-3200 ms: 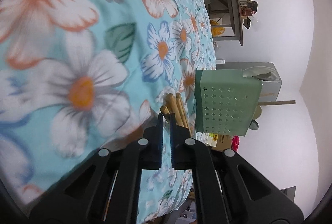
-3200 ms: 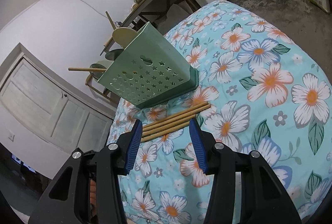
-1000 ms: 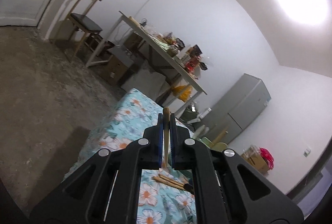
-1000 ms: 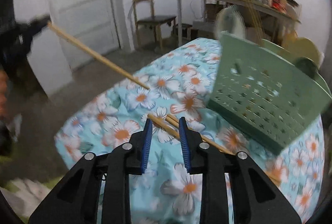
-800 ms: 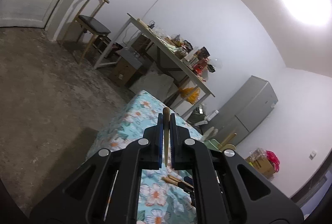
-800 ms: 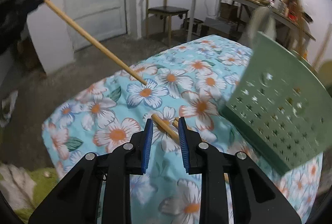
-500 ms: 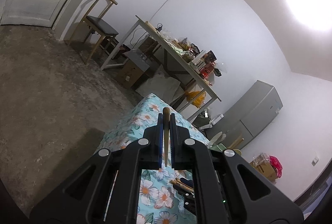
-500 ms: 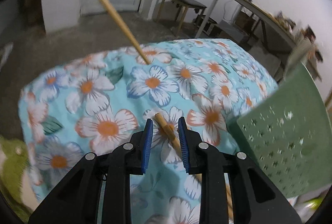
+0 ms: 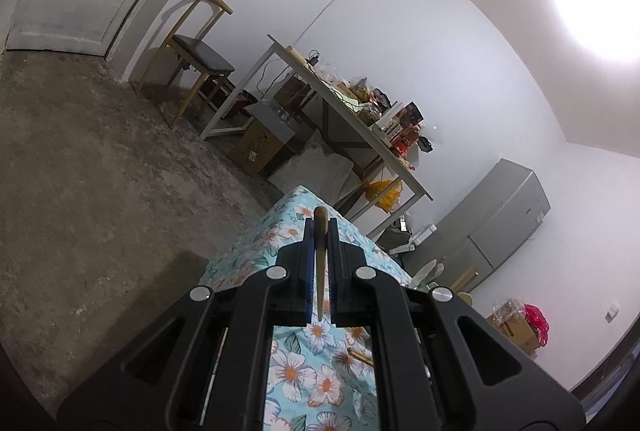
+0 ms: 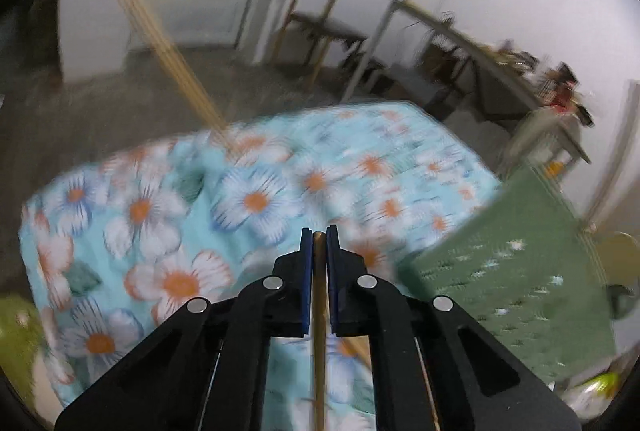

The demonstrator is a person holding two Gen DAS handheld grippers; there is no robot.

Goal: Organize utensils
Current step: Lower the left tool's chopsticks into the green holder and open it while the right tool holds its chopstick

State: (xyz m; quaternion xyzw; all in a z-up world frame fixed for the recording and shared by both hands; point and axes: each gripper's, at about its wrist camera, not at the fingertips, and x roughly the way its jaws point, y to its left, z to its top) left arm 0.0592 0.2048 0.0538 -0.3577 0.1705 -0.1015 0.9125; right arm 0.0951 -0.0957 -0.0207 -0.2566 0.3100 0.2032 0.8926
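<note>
Left gripper [image 9: 320, 263]: fingers closed on a chopstick [image 9: 320, 243], whose blunt end stuck out past the tips; it was held in the air above the table [image 9: 240, 251].
Right gripper [image 10: 319, 251]: fingers closed on a second chopstick [image 10: 319, 311], which ran back between them toward the camera, low over the floral cloth [image 10: 160, 223].
Other chopsticks: one lay on the cloth under the right gripper [image 10: 362, 349]; the left view showed another end on the cloth [image 9: 360, 356].
Holder [image 10: 512, 279]: green, perforated, standing on the table just right of the right gripper.
Right view: blurred; the left-held stick showed as a pale streak at upper left.
</note>
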